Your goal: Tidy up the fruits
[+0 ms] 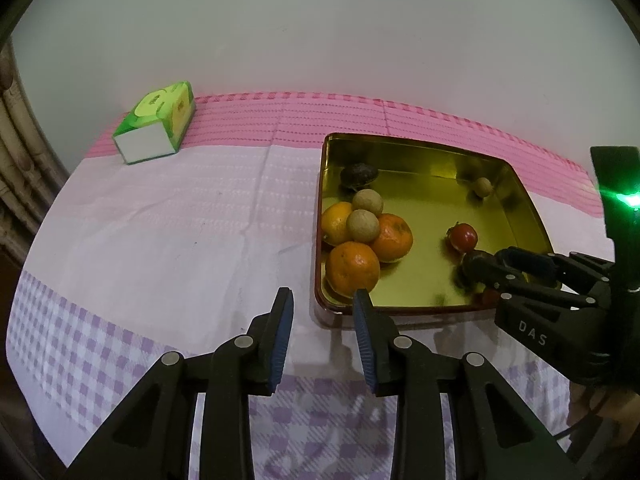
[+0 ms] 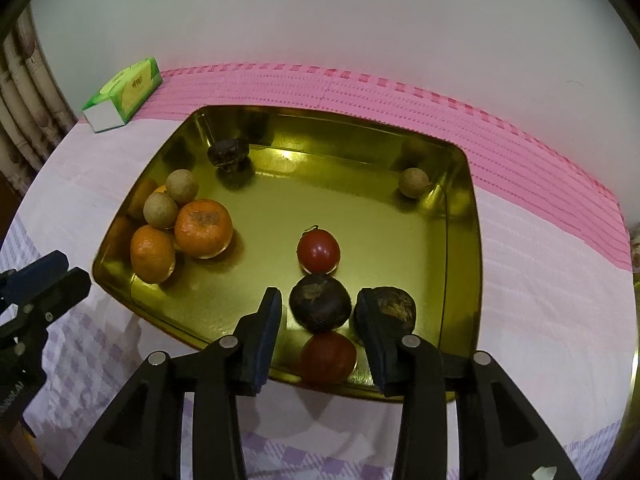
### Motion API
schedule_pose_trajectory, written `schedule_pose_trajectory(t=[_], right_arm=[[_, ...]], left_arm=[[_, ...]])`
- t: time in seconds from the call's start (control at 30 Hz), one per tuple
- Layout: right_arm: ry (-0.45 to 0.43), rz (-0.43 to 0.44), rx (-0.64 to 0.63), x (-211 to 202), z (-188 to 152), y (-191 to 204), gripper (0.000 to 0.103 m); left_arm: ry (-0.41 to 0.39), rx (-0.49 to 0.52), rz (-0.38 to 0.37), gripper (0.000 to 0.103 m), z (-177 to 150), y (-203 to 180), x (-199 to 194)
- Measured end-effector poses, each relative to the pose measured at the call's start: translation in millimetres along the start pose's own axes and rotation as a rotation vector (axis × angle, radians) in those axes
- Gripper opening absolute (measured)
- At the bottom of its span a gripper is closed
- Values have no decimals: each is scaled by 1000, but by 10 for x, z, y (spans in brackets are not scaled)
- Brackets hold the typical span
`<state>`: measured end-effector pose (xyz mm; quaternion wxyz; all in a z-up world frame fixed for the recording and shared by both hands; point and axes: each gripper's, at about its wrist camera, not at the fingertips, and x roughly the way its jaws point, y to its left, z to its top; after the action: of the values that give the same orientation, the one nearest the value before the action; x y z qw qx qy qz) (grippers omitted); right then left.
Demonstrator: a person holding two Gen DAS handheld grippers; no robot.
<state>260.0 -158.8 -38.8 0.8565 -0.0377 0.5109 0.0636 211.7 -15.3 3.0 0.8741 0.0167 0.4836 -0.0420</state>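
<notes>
A gold tin tray [image 2: 464, 240] holds the fruit. My right gripper [image 2: 318, 294] hangs over its near edge with a dark round fruit [image 2: 320, 308] between the fingers; narrow gaps show on both sides, so the pads do not press it. A second dark fruit [image 2: 394, 308] lies just right of it, a red fruit [image 2: 318, 250] beyond and another red one [image 2: 328, 356] underneath. Oranges [image 2: 203, 227] and tan round fruits [image 2: 160, 210] cluster at the tray's left. My left gripper [image 1: 322, 304] stands open and empty on the cloth beside the tray [image 1: 400, 156], near an orange [image 1: 352, 268].
A green tissue box [image 1: 154, 128] sits at the table's far left by the white wall. A wrinkled dark fruit [image 2: 228, 152] and a lone tan fruit [image 2: 414, 182] lie at the tray's far corners. Pink and lilac checked cloth [image 1: 180, 220] covers the table.
</notes>
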Motion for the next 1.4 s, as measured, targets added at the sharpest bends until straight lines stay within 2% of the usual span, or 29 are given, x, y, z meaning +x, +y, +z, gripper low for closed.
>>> schedule_pose_trajectory(t=[0.07,0.13,0.27,0.37,0.83,1.4], right_arm=[[-8,-1,6,-73,-28,15,42],[-16,-7,15,-151,-68,14,53],[-28,-13,27,-304,-170,15,54],[-42,-23,40,-429,-244,8,60],[-125,-104,54,-837,-592,-44,65],[-120,-105,79,-880,-833,-127,65]], left_arm=[[-1,-2,5,33,-13,-10,-15],[1,-8,7,33,-26,-22,-23],[2,-13,7,33,-68,-57,-54],[2,-12,8,33,-105,-93,-83],[1,9,16,34,-313,-269,-198],[-13,72,26,34,-445,-504,-327]])
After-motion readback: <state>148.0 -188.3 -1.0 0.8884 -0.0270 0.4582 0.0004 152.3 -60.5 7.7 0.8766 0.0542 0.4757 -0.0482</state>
